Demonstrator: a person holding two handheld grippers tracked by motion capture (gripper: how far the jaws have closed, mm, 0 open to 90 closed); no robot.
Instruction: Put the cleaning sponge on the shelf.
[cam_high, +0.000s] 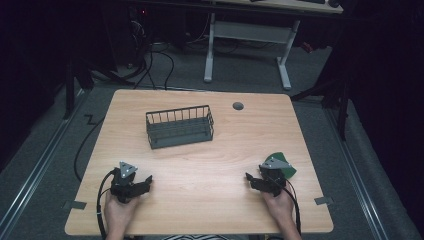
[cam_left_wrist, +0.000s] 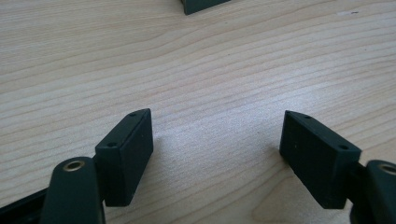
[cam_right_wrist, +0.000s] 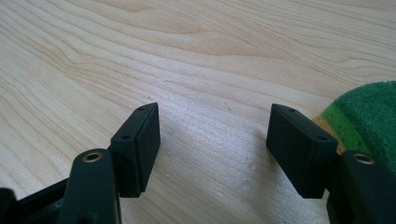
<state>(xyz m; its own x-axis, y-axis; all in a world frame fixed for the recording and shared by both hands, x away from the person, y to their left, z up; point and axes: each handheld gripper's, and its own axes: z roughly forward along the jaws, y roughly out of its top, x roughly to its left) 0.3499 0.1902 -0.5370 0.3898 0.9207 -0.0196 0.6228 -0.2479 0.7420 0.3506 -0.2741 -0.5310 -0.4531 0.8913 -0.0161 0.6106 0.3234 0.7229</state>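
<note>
Since the green sponge (cam_high: 285, 165) lies just beside the right gripper (cam_high: 256, 181) on the near right of the worktop (cam_high: 215, 165), it is taken as the piece to be handled. In the right gripper view the sponge (cam_right_wrist: 369, 116) shows a fuzzy dark green scouring face over a lighter green layer, with a yellowish edge at its base. Judged light, soft and compressible; not fragile, and the rough top should give the pads good friction. It will likely squash under a hard squeeze, so a moderate grip across its two opposite sides, low on the foam body, looks best. Part of it is hidden behind the gripper in the high view, so its full outline cannot be told.

Right gripper: jaws apart, nothing between them but bare wood; the sponge sits outside the right-hand jaw, close to it; contact cannot be told. The hand rests low at the near edge, gripper pointing forward and towards the middle of the worktop.

Left gripper (cam_high: 141, 184): jaws wide apart over bare wood, nothing held. Hand low at the near left, gripper pointing forward and inward.

Wire basket (cam_high: 180, 127) stands upright at the worktop's middle-far part, well apart from both grippers and the sponge; it looks empty.
</note>
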